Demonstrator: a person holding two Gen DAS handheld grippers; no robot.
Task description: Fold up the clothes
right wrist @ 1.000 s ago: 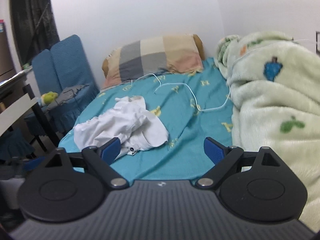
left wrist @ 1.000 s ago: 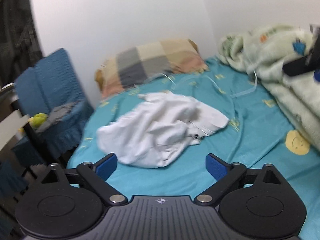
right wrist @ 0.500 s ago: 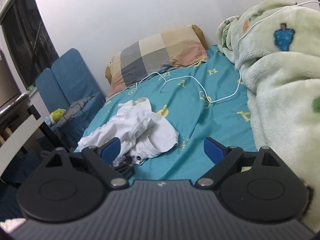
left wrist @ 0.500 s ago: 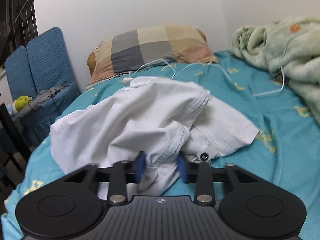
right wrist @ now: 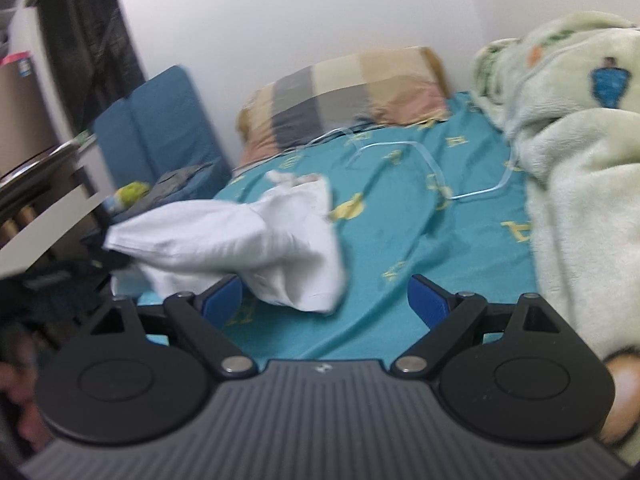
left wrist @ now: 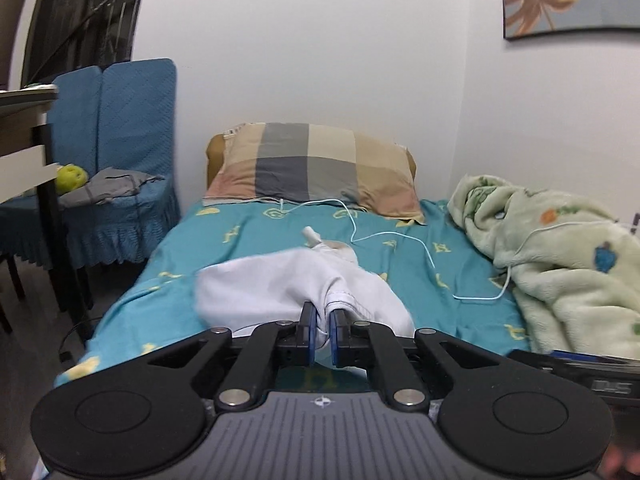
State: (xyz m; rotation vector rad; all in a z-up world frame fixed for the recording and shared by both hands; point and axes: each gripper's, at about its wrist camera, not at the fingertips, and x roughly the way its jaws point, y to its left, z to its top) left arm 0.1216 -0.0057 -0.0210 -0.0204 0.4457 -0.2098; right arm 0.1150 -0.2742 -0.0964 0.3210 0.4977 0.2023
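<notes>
A crumpled white garment [left wrist: 280, 284] lies on the teal bed sheet [left wrist: 248, 232]. My left gripper [left wrist: 322, 332] is shut on a fold of the garment's near edge and holds it lifted off the sheet. In the right wrist view the white garment [right wrist: 248, 236] hangs stretched toward the left, raised above the bed. My right gripper [right wrist: 326, 300] is open and empty, with its blue pads just in front of the garment's lower right end.
A checked pillow [left wrist: 316, 164] lies at the head of the bed against the wall. A green fleece blanket [left wrist: 560, 264] is heaped along the right side. A white cable [left wrist: 400, 236] runs across the sheet. A blue covered chair [left wrist: 120, 168] and a desk [left wrist: 24, 120] stand at the left.
My left gripper has closed on the garment's edge and lifted it up and back. My right gripper has moved in closer to the garment and stays open.
</notes>
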